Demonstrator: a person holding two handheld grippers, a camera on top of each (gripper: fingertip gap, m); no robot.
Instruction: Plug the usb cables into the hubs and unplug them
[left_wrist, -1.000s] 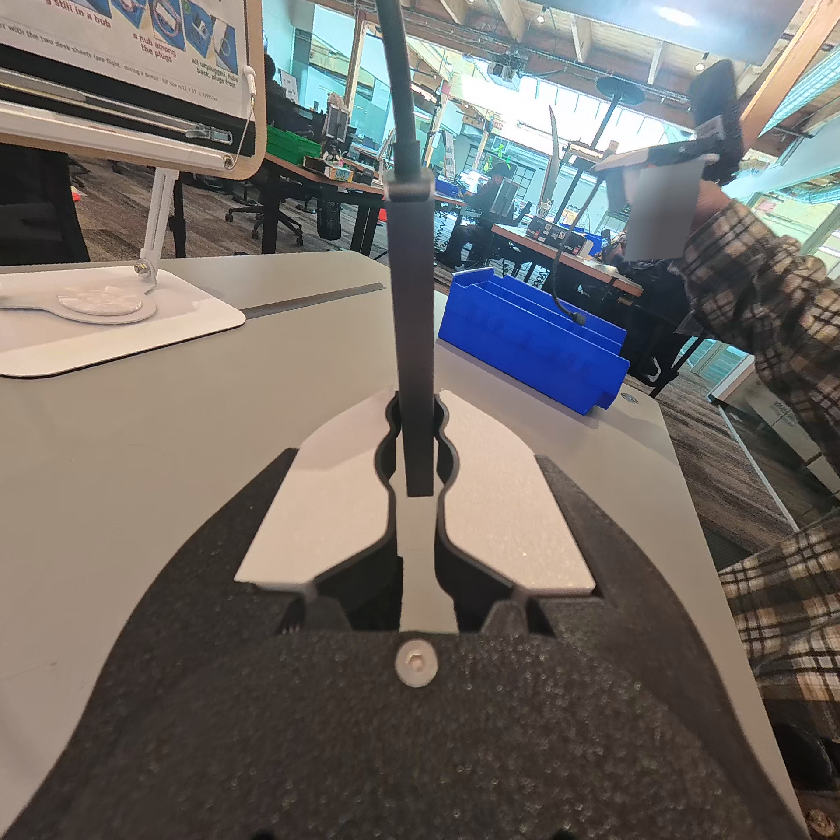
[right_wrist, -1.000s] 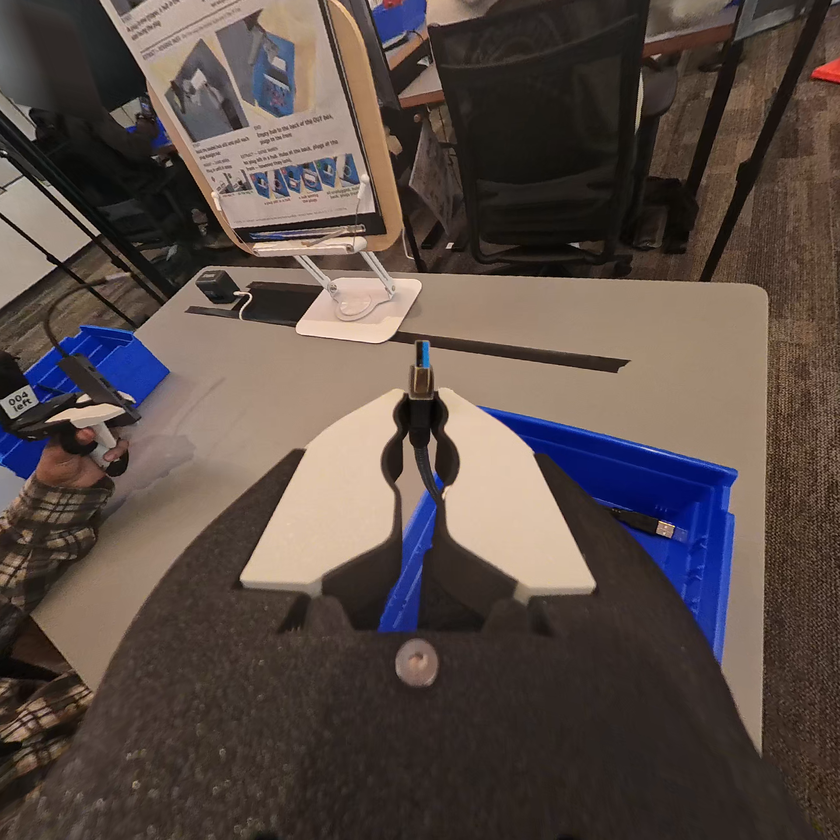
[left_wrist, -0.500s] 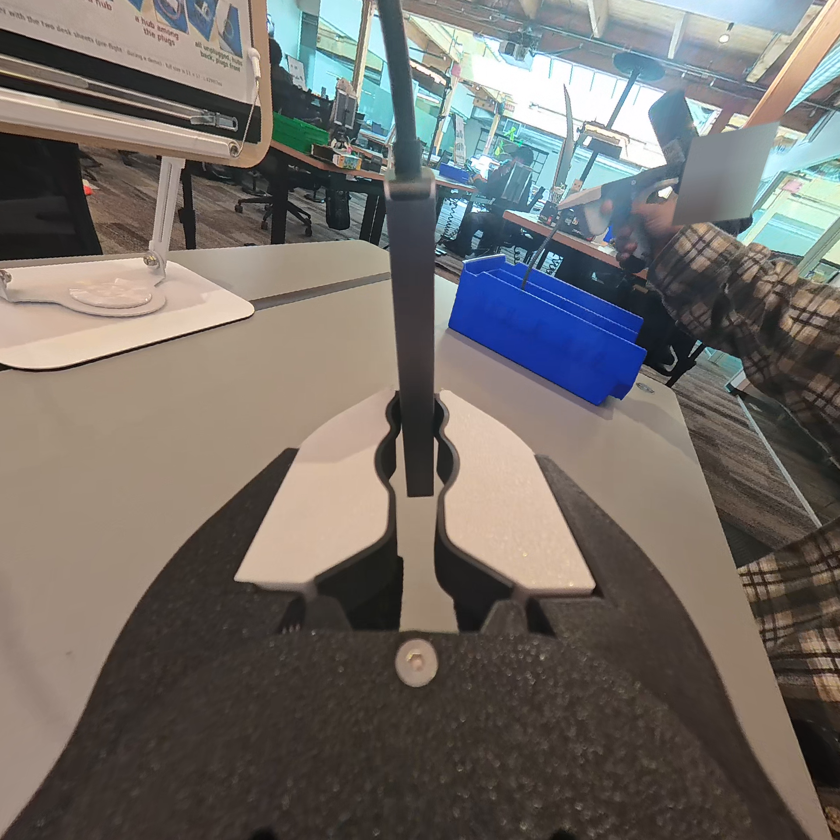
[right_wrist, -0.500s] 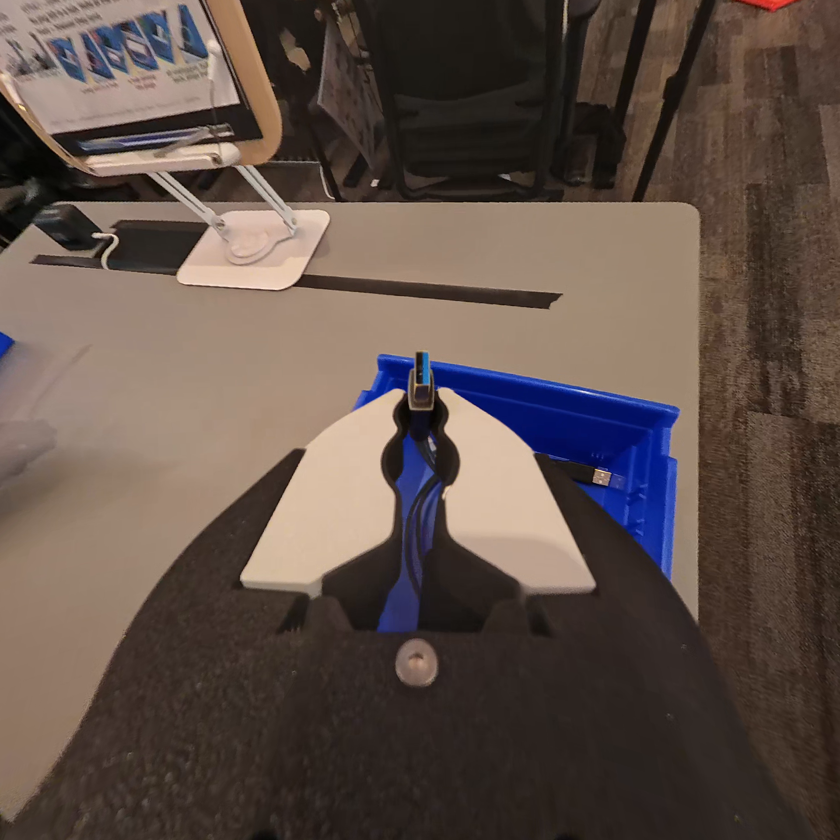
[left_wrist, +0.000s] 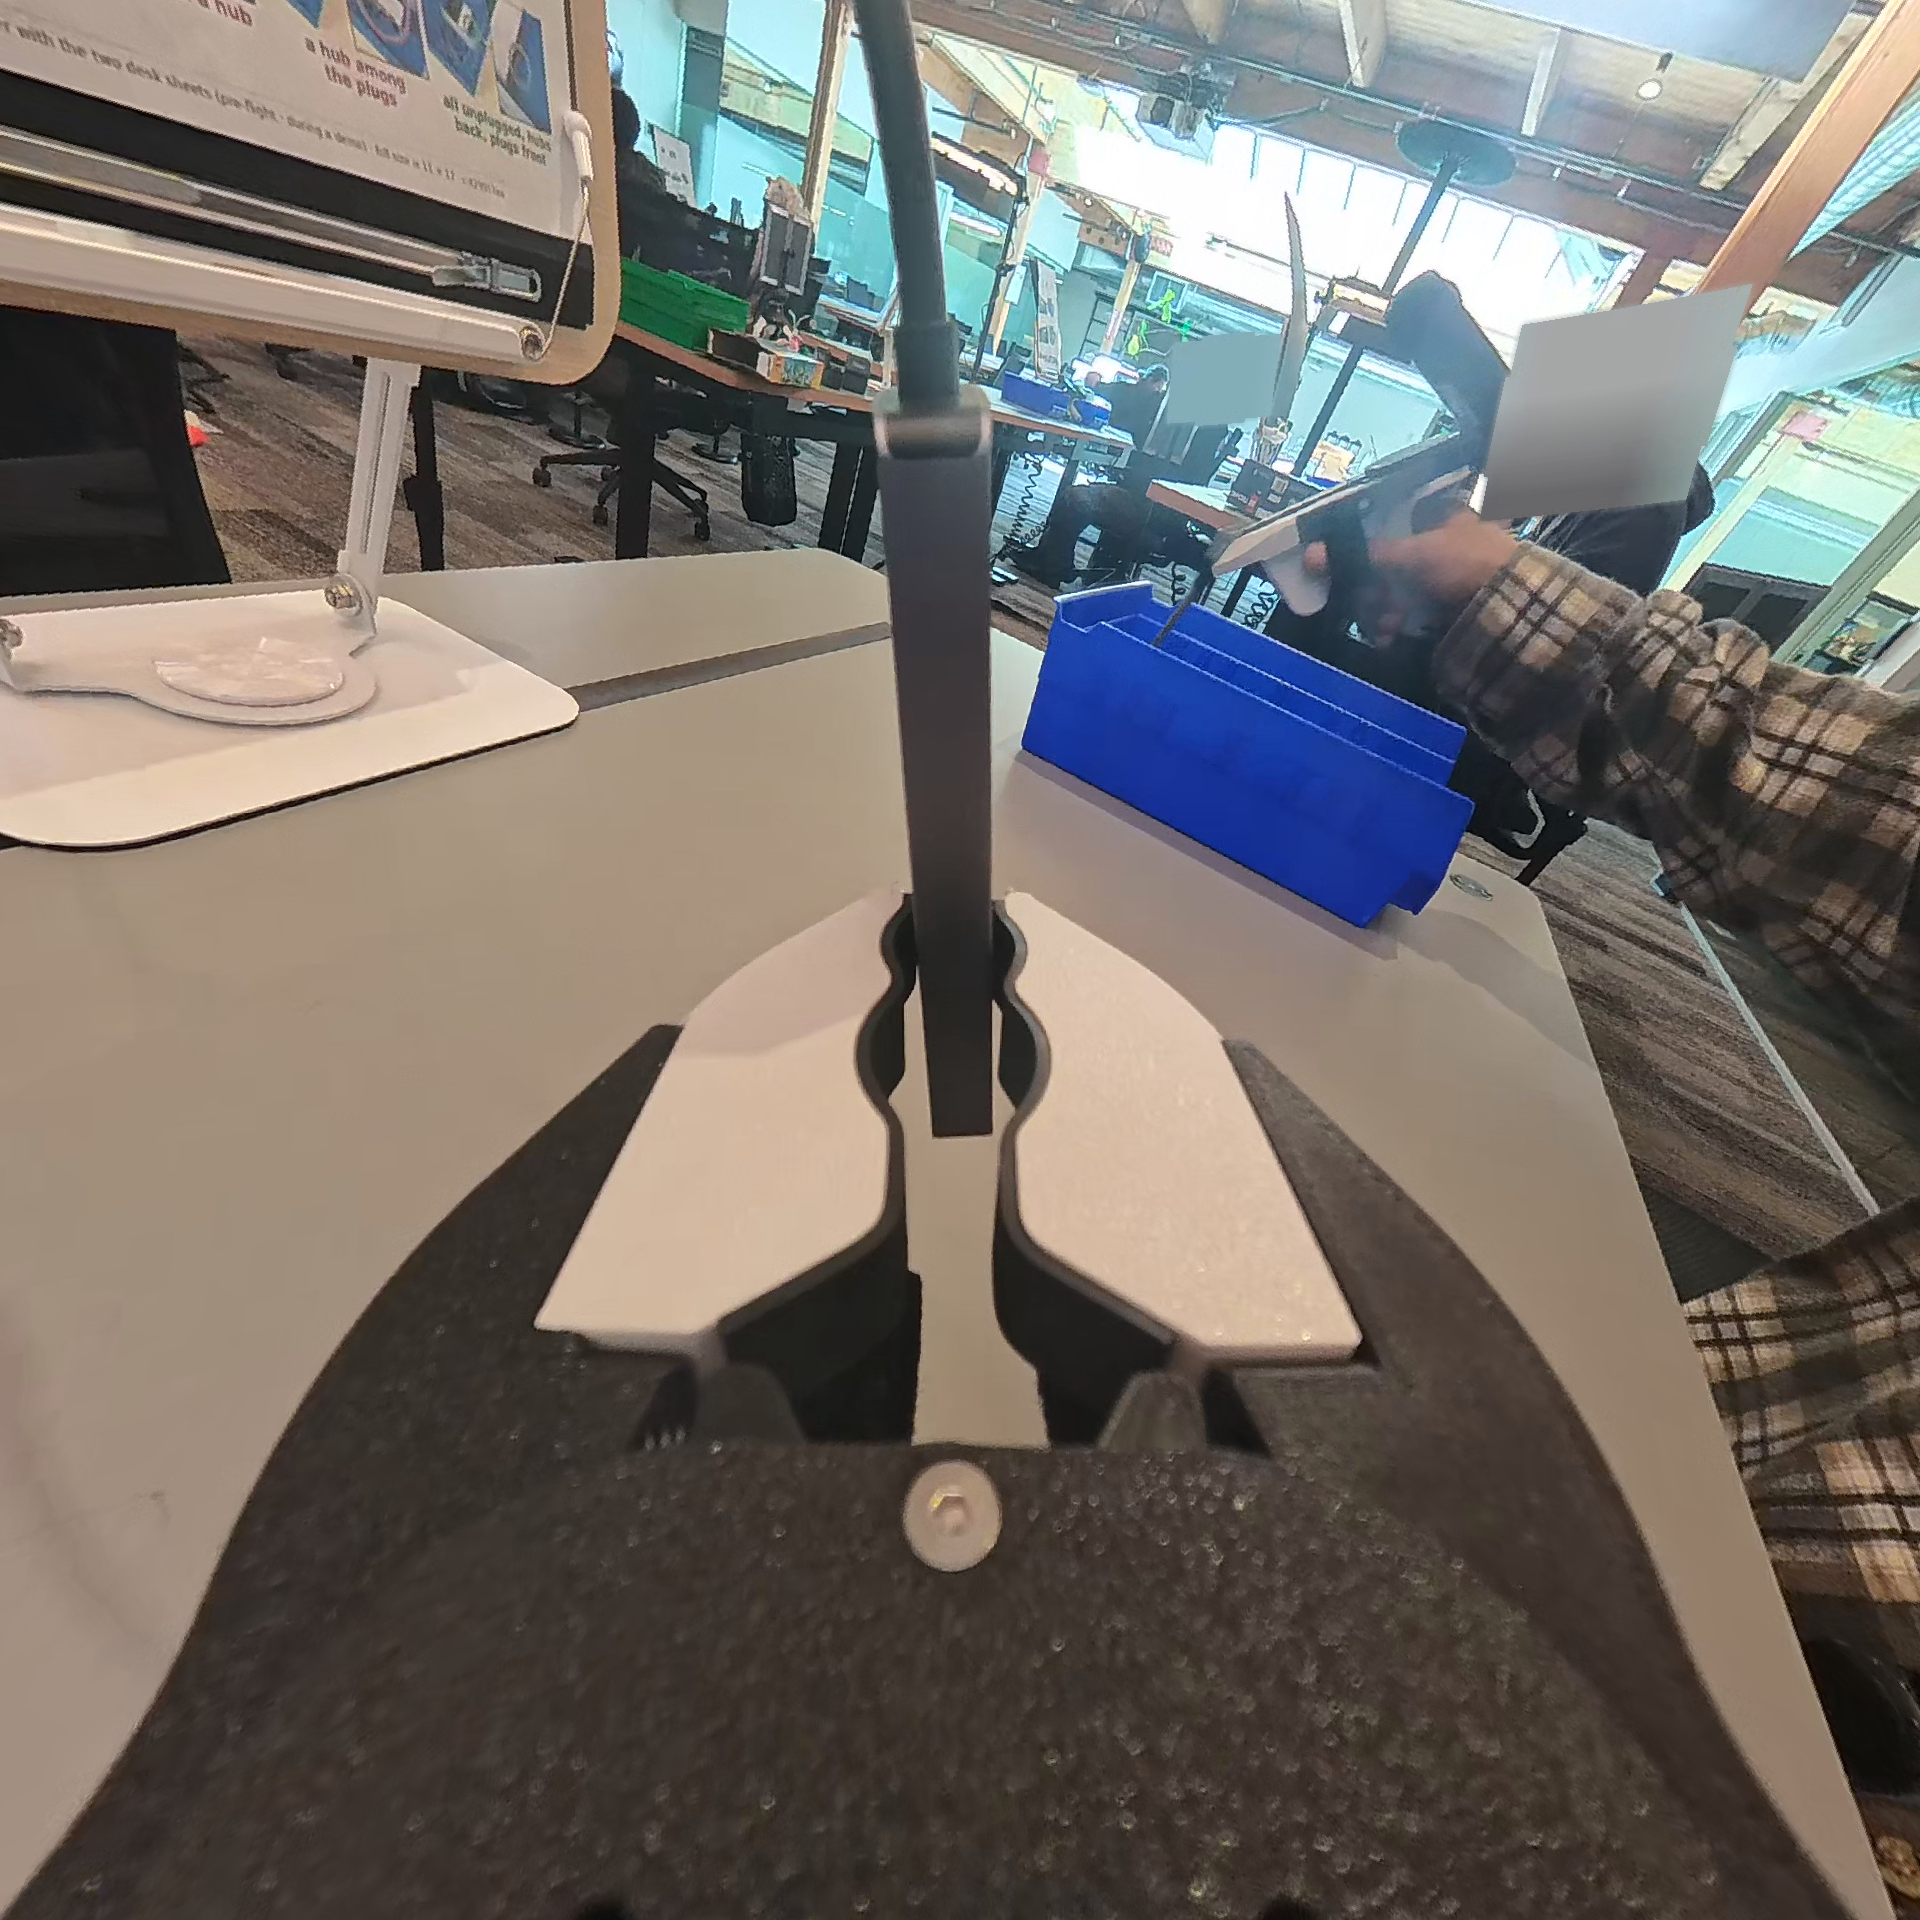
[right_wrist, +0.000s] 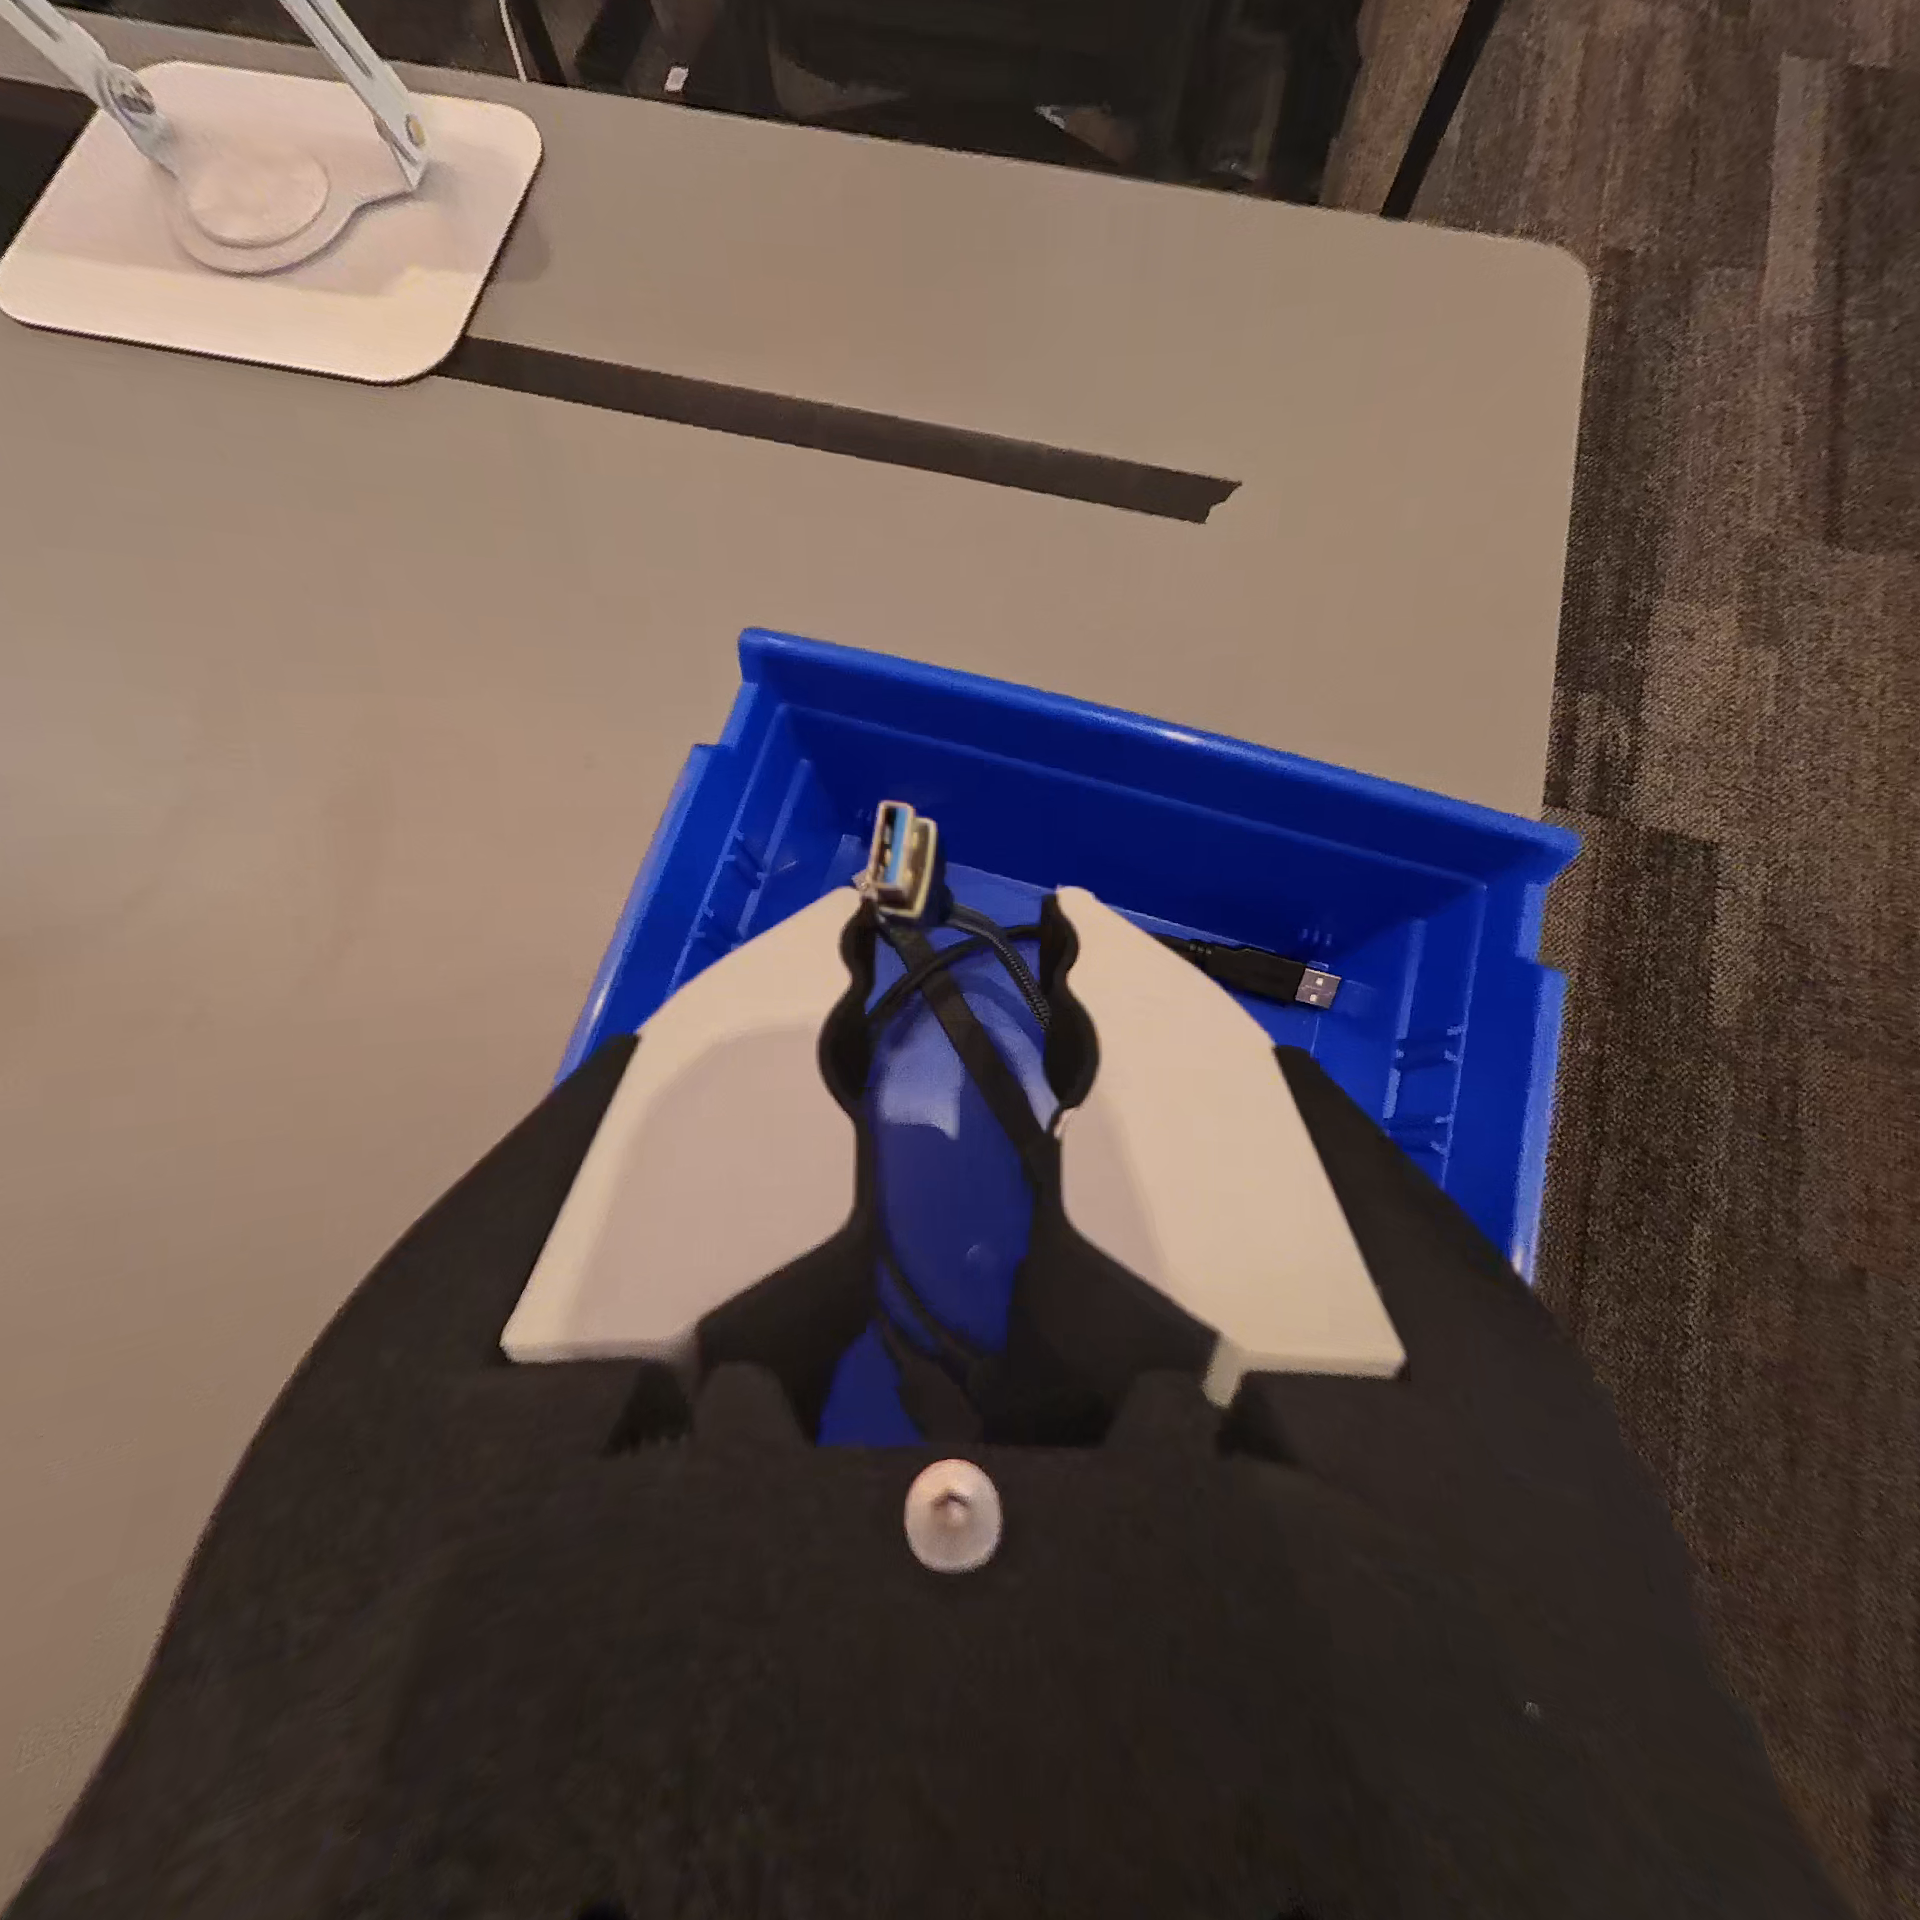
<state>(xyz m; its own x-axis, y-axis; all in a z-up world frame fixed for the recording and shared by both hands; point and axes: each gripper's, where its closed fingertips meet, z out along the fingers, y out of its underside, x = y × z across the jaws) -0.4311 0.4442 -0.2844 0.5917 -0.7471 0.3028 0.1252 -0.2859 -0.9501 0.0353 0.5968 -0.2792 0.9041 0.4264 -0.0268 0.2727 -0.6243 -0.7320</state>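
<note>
R tool (right_wrist: 956, 914) opened since 0.5 s ago, plug (right_wrist: 902, 858) loose over bin (right_wrist: 1143, 748), pointing away; L tool (left_wrist: 951, 940) clamps hub (left_wrist: 940, 779) upright.

hub cable (left_wrist: 914, 156) cut off at top edge, instruction board (left_wrist: 301, 135) cropped top and left, stand base (right_wrist: 260, 218) clipped at upper left, cables (right_wrist: 966, 1039) in blue bin (right_wrist: 1143, 748) partly hidden behind right gripper (right_wrist: 961, 914), near bin end covered, frame motion-blurred
</note>
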